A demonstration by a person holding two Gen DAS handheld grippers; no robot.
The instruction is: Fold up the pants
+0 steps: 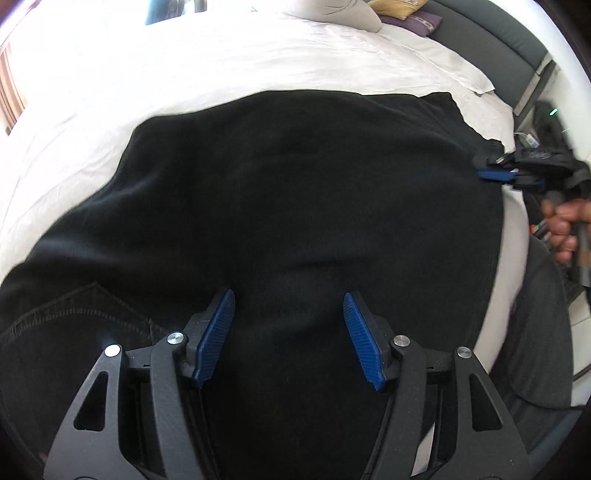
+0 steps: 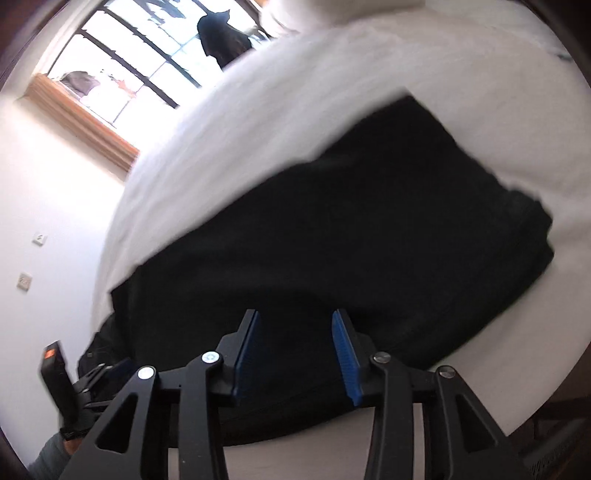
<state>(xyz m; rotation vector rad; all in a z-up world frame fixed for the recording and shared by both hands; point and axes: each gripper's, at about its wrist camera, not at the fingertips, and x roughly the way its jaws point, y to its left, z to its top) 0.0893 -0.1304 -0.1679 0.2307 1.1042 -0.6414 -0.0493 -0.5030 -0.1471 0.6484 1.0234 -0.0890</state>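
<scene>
Black pants [image 1: 295,192] lie folded flat on a white bed sheet [image 1: 184,62]; a stitched back pocket [image 1: 85,317] shows at the lower left. My left gripper [image 1: 289,301] is open, its blue pads just above the near part of the pants, holding nothing. My right gripper [image 2: 294,319] is open above the near edge of the pants [image 2: 351,229], empty. In the left wrist view the right gripper [image 1: 495,171] sits at the pants' right edge with a hand [image 1: 563,229] behind it. The left gripper's body [image 2: 92,380] shows at the lower left of the right wrist view.
Pillows [image 1: 332,13] lie at the bed's far end beside a dark headboard [image 1: 509,33]. A window [image 2: 147,55] with a wooden frame is in the white wall [image 2: 48,206] left of the bed. The bed's edge [image 1: 513,229] runs along the right.
</scene>
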